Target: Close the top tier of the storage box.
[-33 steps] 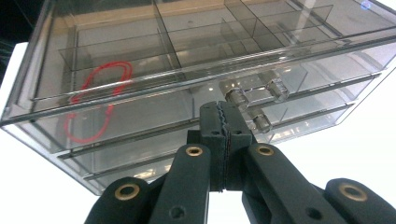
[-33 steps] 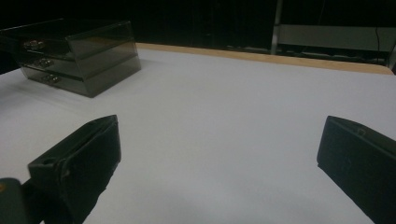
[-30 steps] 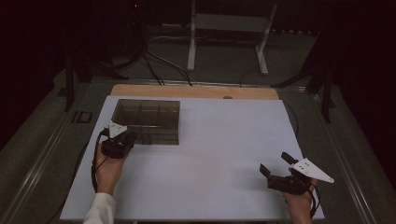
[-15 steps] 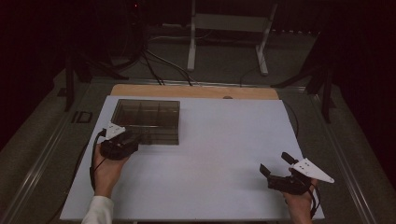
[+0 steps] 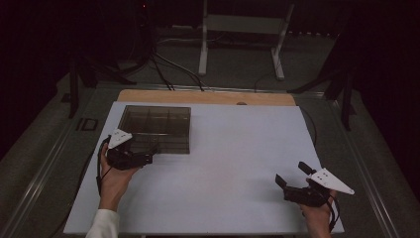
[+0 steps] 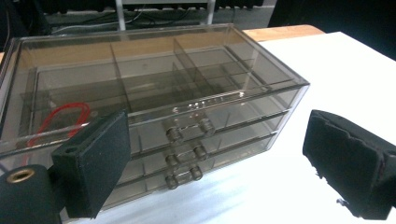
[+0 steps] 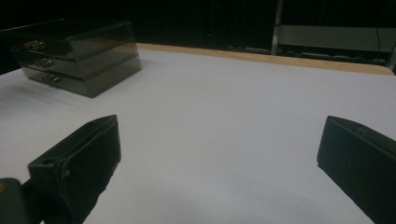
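Note:
A smoked clear drawer box (image 5: 156, 129) with three drawers stands at the table's back left. In the left gripper view the drawer box (image 6: 154, 93) shows its small handles (image 6: 187, 133) and a red loop (image 6: 65, 116) inside the top drawer. My left gripper (image 5: 151, 156) sits at the box's front. Its jaws have just been opening, and the left gripper (image 6: 217, 140) is open with nothing pinched. My right gripper (image 5: 290, 172) rests open at the front right of the table, far from the box. The right gripper (image 7: 219, 140) has bare tabletop between its jaws, and the drawer box (image 7: 79, 51) stands far off.
The white tabletop (image 5: 237, 148) spreads between the two hands. A wooden strip (image 5: 208, 96) runs along its far edge. Beyond it stand a white frame's legs (image 5: 203, 49) and cables on the dark floor.
The left gripper's jaws have spread apart, and the hand has shifted slightly back from the box's front. The right gripper has kept still.

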`<state>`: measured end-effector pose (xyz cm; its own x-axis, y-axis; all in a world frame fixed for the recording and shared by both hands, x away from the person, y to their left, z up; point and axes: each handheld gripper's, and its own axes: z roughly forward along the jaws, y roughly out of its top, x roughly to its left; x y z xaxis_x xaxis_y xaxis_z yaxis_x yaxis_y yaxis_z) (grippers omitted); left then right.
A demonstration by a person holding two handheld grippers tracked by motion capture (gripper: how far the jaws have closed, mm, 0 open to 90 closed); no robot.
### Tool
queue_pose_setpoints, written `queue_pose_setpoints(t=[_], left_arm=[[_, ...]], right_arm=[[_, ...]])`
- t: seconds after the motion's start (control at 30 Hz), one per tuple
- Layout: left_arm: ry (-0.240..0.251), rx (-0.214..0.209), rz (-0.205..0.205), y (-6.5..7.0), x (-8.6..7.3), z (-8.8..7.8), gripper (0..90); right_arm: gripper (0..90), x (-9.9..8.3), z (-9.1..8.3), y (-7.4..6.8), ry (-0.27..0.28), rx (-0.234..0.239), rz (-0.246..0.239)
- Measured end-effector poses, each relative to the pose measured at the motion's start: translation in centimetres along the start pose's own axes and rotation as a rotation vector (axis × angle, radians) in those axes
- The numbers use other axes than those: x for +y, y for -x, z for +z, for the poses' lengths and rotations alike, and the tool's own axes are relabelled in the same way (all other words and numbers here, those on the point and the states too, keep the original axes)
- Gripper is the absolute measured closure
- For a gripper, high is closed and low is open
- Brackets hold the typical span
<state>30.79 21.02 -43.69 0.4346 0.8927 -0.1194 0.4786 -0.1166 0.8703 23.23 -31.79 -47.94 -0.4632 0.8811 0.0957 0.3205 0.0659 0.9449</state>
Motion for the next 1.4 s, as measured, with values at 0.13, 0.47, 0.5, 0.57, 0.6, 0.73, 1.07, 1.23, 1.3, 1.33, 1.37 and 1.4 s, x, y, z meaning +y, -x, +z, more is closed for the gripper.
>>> queue_pose_setpoints(t=[0.13,0.47,0.5,0.57,0.6,0.73,1.07,1.23,1.3,1.33,1.37,1.4], left_arm=[[0.015,-0.007,0.005,0.3,0.4,-0.3,2.1],[0.038,-0.015,0.068,1.0,0.7,-0.9,0.9],[0.042,-0.019,0.075,1.1,0.7,-1.0,0.9],[0.06,-0.024,0.091,1.2,0.7,-1.2,0.9],[0.069,-0.025,0.099,1.3,0.7,-1.3,0.9],[0.095,-0.041,0.119,1.6,0.6,-1.8,0.9],[0.123,-0.058,0.144,1.7,0.0,-2.7,0.9],[0.126,-0.064,0.15,1.7,-0.5,-3.1,0.9],[0.125,-0.065,0.156,1.7,-0.7,-3.2,0.9],[0.125,-0.065,0.156,1.7,-0.7,-3.2,0.9],[0.126,-0.063,0.16,1.7,-0.9,-3.4,0.9],[0.13,-0.059,0.162,1.7,-1.0,-3.5,0.9]], right_arm=[[0.0,0.0,0.0,0.0,0.001,-0.001,0.001],[0.0,0.0,0.0,0.0,0.0,0.001,0.0],[0.0,0.0,0.0,0.0,0.0,0.001,0.001],[0.0,0.0,0.0,0.0,0.001,0.001,0.001],[0.0,0.0,0.0,0.0,0.001,0.001,0.001],[0.0,0.0,0.0,0.0,0.002,0.002,0.001],[0.0,0.0,0.0,0.0,0.002,0.003,0.001],[0.0,0.0,0.0,0.0,0.002,0.003,0.001],[0.0,0.0,0.0,0.0,0.001,0.004,0.0],[0.0,0.0,0.0,0.0,0.001,0.004,0.0],[0.0,0.0,0.0,0.0,0.001,0.004,0.001],[0.0,0.0,0.0,0.0,0.001,0.005,0.002]])
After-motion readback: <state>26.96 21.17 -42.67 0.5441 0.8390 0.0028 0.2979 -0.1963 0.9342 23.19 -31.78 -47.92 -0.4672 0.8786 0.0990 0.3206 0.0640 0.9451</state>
